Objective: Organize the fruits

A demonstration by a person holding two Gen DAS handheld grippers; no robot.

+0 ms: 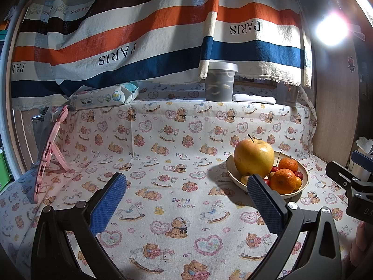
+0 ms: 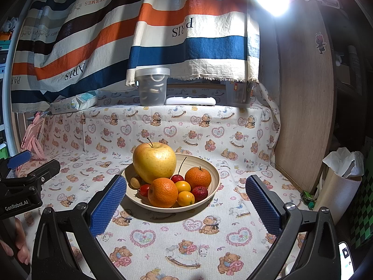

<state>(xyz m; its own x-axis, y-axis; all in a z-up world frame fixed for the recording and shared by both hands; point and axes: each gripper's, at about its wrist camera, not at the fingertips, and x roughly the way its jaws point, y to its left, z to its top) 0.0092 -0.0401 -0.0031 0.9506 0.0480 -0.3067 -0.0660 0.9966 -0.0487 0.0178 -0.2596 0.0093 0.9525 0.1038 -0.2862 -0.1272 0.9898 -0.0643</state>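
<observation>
A cream bowl (image 2: 213,175) stands on the bear-print tablecloth and holds a big yellow apple (image 2: 154,161), two oranges (image 2: 162,192) (image 2: 198,177), small yellow and red fruits (image 2: 185,198) and a cherry (image 2: 177,177). My right gripper (image 2: 185,200) is open and empty, its blue pads on either side of the bowl's near rim. My left gripper (image 1: 186,200) is open and empty to the left of the bowl (image 1: 303,184); the apple (image 1: 254,161) shows above its right pad.
A raised ledge at the back carries a baby wipes pack (image 1: 105,96), a clear lidded tub (image 1: 220,81) and a white flat box (image 1: 254,99). A pink stand (image 1: 50,154) leans at the left. A wooden wall (image 2: 305,93) and a tissue-filled cup (image 2: 338,186) stand at the right.
</observation>
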